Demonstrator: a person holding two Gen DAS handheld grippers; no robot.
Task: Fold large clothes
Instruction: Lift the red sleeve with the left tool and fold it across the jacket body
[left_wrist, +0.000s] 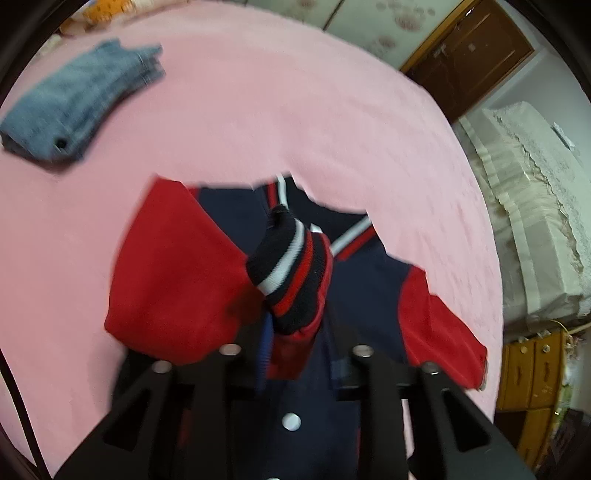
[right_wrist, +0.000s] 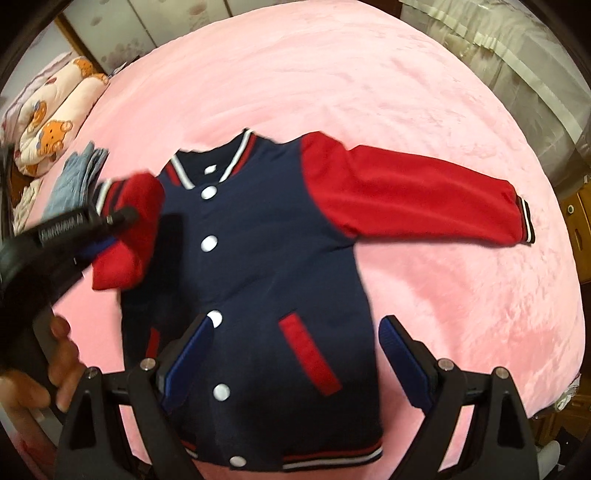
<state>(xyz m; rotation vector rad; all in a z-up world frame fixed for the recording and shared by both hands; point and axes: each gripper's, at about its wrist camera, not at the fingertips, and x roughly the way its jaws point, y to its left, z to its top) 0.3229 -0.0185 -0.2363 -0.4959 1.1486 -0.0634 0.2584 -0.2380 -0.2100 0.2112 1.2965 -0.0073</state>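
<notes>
A navy jacket (right_wrist: 258, 258) with red sleeves and white snaps lies face up on the pink bed (right_wrist: 406, 92). My left gripper (left_wrist: 291, 325) is shut on the striped cuff (left_wrist: 291, 273) of the jacket's left sleeve (right_wrist: 136, 229) and holds it lifted over the chest; it also shows in the right wrist view (right_wrist: 122, 218). The right sleeve (right_wrist: 424, 195) lies stretched out flat to the right. My right gripper (right_wrist: 295, 362) is open and empty, hovering above the jacket's lower front near the red pocket trim (right_wrist: 310, 354).
Folded blue jeans (left_wrist: 81, 103) lie on the bed at the far left, also in the right wrist view (right_wrist: 77, 177). A bear-print pillow (right_wrist: 55, 122) sits beyond them. A lace-covered cabinet (left_wrist: 535, 203) and a wooden dresser (left_wrist: 535, 373) stand past the bed's right edge.
</notes>
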